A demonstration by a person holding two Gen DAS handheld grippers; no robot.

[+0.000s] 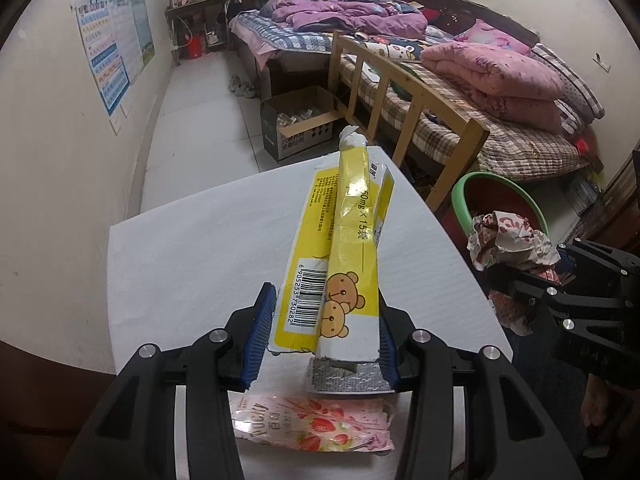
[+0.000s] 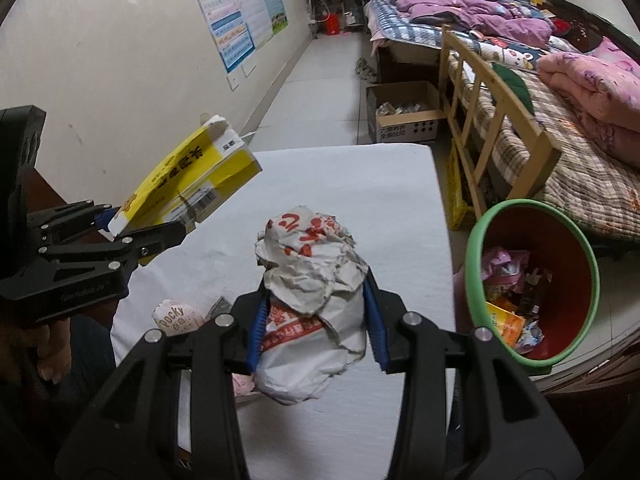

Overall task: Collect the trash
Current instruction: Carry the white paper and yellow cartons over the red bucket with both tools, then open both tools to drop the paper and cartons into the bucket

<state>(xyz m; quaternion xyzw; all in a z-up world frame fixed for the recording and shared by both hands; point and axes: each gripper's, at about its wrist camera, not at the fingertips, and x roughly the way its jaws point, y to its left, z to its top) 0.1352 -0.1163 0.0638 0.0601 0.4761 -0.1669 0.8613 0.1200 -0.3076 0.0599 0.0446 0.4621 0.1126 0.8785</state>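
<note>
Two claws loaded, left claw clamping yellow carton, right claw clamping crumpled wrapper

Wide bare table toward its far edge; Pocky wrapper lies at the near-left corner. Bin stands off the right edge, mouth unblocked, bed frame behind it.

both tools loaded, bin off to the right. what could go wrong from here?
1. The flattened yellow box sticks far out past the left tool; it may catch the green rim of the bin and tip out.
2. The crumpled wrapper bulges past the right tool and could slip.
3. The pink Pocky packet on the table is easily missed.
</note>
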